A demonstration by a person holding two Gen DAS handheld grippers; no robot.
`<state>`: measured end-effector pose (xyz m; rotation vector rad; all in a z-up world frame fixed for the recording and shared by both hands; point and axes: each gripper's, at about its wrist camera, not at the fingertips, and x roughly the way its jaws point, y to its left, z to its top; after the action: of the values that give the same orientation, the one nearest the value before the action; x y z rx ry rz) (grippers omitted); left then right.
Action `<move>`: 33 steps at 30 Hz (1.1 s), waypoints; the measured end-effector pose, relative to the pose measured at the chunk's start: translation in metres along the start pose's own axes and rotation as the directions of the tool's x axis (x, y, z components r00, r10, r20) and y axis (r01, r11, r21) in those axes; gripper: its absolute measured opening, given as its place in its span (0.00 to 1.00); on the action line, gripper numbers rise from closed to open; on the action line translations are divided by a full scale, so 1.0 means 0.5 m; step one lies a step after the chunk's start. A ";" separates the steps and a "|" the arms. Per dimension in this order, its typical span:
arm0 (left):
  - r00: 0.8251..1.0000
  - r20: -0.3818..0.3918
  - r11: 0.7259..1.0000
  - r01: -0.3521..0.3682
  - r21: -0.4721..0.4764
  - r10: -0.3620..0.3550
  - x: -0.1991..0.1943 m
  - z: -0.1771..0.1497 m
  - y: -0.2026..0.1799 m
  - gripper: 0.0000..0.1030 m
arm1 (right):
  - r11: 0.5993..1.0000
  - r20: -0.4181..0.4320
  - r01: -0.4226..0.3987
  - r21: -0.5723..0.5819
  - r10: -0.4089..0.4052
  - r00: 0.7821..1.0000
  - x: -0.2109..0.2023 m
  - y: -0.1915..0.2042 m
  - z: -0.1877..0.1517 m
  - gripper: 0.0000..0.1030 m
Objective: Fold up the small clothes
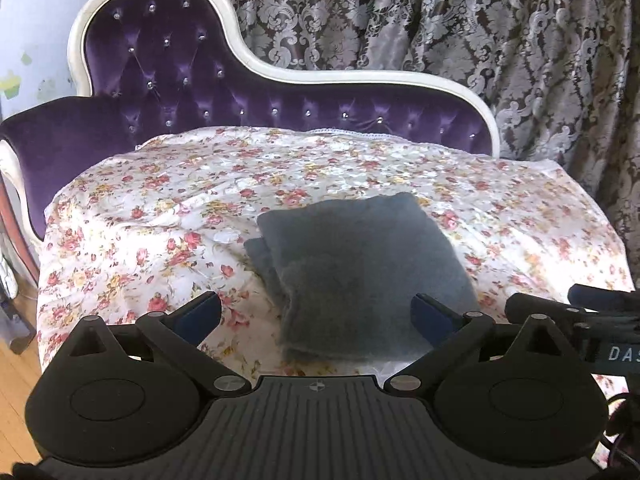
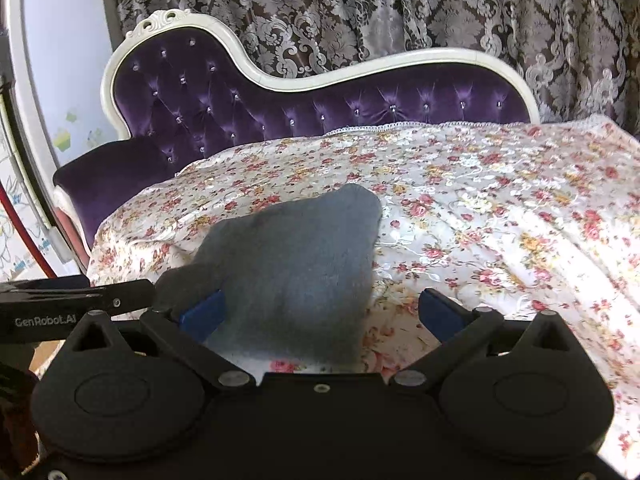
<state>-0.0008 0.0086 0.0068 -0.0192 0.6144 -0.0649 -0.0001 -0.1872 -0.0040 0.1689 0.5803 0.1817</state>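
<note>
A folded grey fleece cloth (image 1: 360,268) lies on the floral sheet (image 1: 160,208) that covers the sofa seat. It also shows in the right wrist view (image 2: 296,272). My left gripper (image 1: 316,314) is open, its blue-padded fingers spread on either side of the cloth's near edge, holding nothing. My right gripper (image 2: 322,316) is open too, just above the cloth's near right part; its left pad (image 2: 202,314) sits over the grey fabric without gripping it. Each gripper's body shows at the edge of the other's view.
The purple tufted sofa back (image 1: 168,76) with its white carved frame rises behind the sheet. Patterned curtains (image 1: 440,20) hang behind it. Wooden floor (image 1: 16,376) shows at the lower left. The sheet (image 2: 500,216) spreads wide to the right of the cloth.
</note>
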 end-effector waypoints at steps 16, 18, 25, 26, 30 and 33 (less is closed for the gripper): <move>0.997 -0.016 0.997 -0.079 0.008 0.079 -0.057 -0.025 -0.011 0.99 | 0.994 0.026 0.094 -0.059 -0.093 0.995 -0.068 0.050 -0.016 0.99; 0.996 -0.022 0.996 -0.086 0.012 0.086 -0.058 -0.026 -0.011 0.99 | 0.994 0.033 0.087 -0.061 -0.085 0.996 -0.073 0.053 -0.018 0.99; 0.995 -0.037 0.996 -0.092 0.010 0.092 -0.057 -0.028 -0.014 0.99 | 0.996 0.028 0.067 -0.051 -0.066 0.997 -0.077 0.060 -0.022 0.99; 0.995 -0.040 0.996 -0.092 0.010 0.092 -0.057 -0.029 -0.015 0.99 | 0.996 0.027 0.066 -0.052 -0.064 0.998 -0.076 0.062 -0.023 0.99; 0.994 -0.051 0.996 -0.093 0.011 0.093 -0.052 -0.032 -0.016 0.99 | 0.997 0.013 0.064 -0.048 -0.064 0.998 -0.070 0.062 -0.025 0.99; 0.994 -0.064 0.996 -0.093 0.006 0.093 -0.048 -0.034 -0.014 0.99 | 0.997 -0.003 0.065 -0.039 -0.065 0.998 -0.064 0.059 -0.026 0.99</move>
<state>-0.0304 0.0033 0.0069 0.0150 0.6788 0.0241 -0.0375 -0.1641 0.0083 0.1116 0.5848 0.1305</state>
